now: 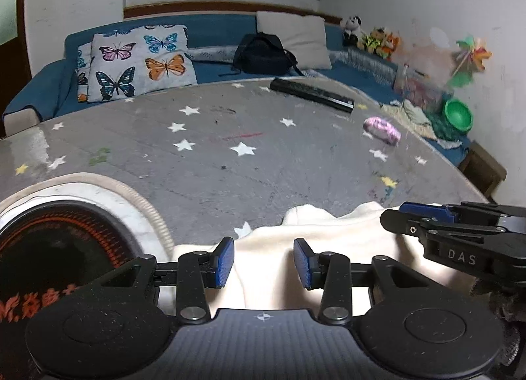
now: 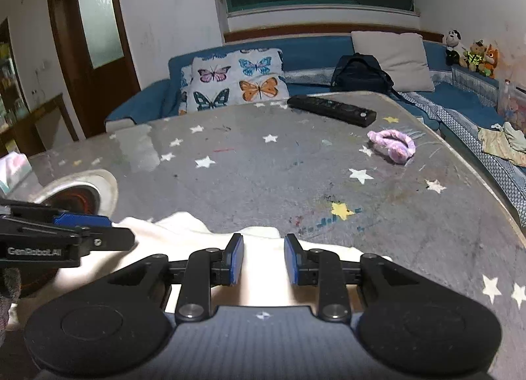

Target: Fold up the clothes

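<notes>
Cream garment (image 1: 328,242) bunched at bottom centre of both views, on grey star-print tabletop (image 1: 203,163). Left gripper (image 1: 264,263) open, 2 blue pads apart over cloth. Right gripper (image 2: 264,258) likewise open above cloth. Black remote (image 2: 331,109) upper centre; purple fuzzy item (image 2: 393,145) right of centre.

On my left wrist view, the right gripper (image 1: 394,215) carries white letters "DAS" on its black body. On my right wrist view, the left gripper (image 2: 121,230) reads "GenRobot.AI". Red characters on the round heater (image 1: 59,248) are illegible to me.
</notes>
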The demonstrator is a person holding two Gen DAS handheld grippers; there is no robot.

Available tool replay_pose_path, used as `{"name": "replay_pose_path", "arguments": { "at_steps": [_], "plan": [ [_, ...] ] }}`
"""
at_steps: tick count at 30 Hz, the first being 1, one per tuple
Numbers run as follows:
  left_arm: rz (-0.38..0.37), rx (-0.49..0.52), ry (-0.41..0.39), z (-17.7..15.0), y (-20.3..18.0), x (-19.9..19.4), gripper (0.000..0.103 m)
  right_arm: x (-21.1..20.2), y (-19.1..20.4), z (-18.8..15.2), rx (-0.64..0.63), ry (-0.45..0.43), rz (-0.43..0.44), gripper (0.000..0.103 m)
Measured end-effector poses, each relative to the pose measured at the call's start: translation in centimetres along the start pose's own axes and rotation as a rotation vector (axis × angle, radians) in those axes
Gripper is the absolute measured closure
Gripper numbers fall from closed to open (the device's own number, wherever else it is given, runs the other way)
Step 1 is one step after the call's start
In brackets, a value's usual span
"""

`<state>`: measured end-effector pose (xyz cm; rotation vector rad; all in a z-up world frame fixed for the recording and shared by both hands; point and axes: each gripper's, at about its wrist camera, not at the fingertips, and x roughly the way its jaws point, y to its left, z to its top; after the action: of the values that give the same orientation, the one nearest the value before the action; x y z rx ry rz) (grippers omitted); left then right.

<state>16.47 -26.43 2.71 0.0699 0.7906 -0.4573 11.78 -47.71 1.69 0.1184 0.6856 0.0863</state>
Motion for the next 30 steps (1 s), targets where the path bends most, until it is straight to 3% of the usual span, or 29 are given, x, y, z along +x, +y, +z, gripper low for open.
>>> {"name": "replay_pose_path", "arguments": {
  "at_steps": [5, 10, 14, 17, 18, 25, 30],
  "plan": [
    [0.012, 0.030, -0.009, 0.2, -0.4, 0.9, 0.059, 0.3, 0.4, 0.1, -0.023, 0.001, 0.007, 0.072],
    [-0.001, 0.043, -0.004, 0.3, -0.6, 1.5, 0.047, 0.4, 0.8, 0.3, -0.047, 0.000, 0.016, 0.071],
    [0.002, 0.053, -0.002, 0.4, -0.8, 1.4, 0.045, 0.3, 1.1, 0.4, -0.067, -0.011, 0.008, 0.068],
    [0.006, 0.059, -0.014, 0.3, -0.9, 0.7, 0.030, -0.4, 1.3, 0.5, -0.076, -0.024, 0.005, 0.065],
    [0.011, 0.064, -0.021, 0.3, -0.9, 0.4, 0.023, -0.7, 1.3, 0.5, -0.077, -0.028, 0.006, 0.062],
    [0.032, 0.080, -0.050, -0.8, -1.3, -1.9, 0.001, -2.9, 1.5, -0.6, -0.072, -0.029, 0.001, 0.042],
    [0.034, 0.083, -0.072, -1.7, -1.4, -3.6, 0.000, -4.6, 1.8, -2.0, -0.070, -0.022, 0.004, 0.025]
  ]
}}
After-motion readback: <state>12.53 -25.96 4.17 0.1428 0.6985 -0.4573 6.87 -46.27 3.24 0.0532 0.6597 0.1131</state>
